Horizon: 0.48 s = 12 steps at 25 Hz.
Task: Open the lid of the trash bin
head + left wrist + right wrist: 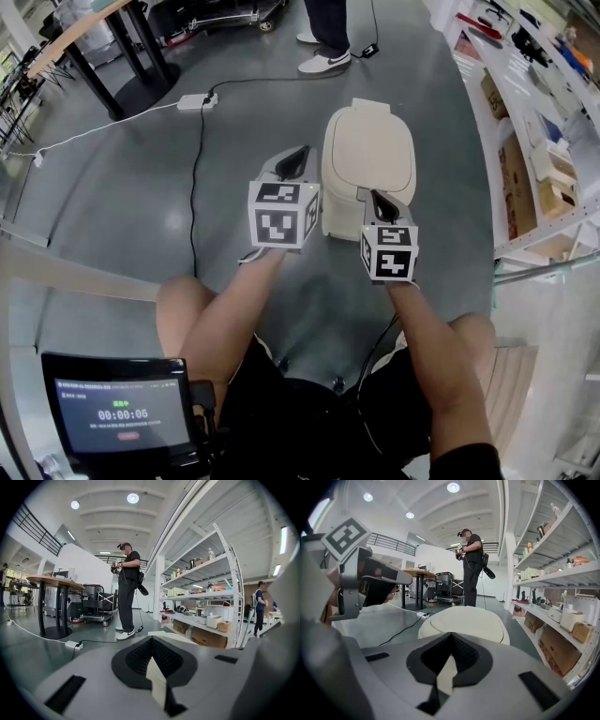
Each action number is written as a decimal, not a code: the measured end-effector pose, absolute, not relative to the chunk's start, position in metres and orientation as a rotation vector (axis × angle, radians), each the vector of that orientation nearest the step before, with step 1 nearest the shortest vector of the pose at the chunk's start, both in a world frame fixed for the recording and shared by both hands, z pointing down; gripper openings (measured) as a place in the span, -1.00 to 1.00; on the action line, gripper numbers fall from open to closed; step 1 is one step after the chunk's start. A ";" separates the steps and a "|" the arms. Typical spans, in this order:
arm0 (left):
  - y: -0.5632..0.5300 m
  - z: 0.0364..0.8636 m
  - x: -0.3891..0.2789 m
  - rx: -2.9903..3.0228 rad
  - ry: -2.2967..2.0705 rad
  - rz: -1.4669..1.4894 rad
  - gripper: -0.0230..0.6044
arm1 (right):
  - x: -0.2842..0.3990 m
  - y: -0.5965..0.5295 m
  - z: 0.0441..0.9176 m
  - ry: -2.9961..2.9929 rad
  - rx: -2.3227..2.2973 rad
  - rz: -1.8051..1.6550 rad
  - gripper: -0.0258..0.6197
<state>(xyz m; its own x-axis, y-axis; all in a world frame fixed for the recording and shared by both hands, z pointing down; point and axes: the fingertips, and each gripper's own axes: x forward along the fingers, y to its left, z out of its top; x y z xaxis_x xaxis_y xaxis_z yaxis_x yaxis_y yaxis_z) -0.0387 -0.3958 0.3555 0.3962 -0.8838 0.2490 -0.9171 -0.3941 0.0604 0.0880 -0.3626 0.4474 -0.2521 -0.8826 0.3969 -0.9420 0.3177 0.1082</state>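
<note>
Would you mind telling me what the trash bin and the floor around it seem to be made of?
Trash bin: likely moulded plastic, cream and matte, judging by its smooth rounded edges. Floor: probably sealed concrete, grey, seamless, with a faint sheen.

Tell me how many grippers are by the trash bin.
2. The left gripper is beside the left side of the trash bin. The right gripper is at its near edge, towards the right. Both have their jaws together, and none seems hidden.
</note>
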 end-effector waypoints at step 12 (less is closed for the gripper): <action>-0.397 0.355 -0.039 2.459 -1.614 0.266 -0.93 | 0.089 -0.362 0.447 -2.200 1.626 0.209 -0.91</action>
<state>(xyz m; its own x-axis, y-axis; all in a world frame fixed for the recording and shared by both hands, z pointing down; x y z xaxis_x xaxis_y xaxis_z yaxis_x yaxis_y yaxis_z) -0.0394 -0.3970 0.3552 0.3917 -0.8853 0.2505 -0.9189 -0.3902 0.0579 0.0889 -0.3621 0.4470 -0.2467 -0.8837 0.3978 -0.9427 0.3140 0.1128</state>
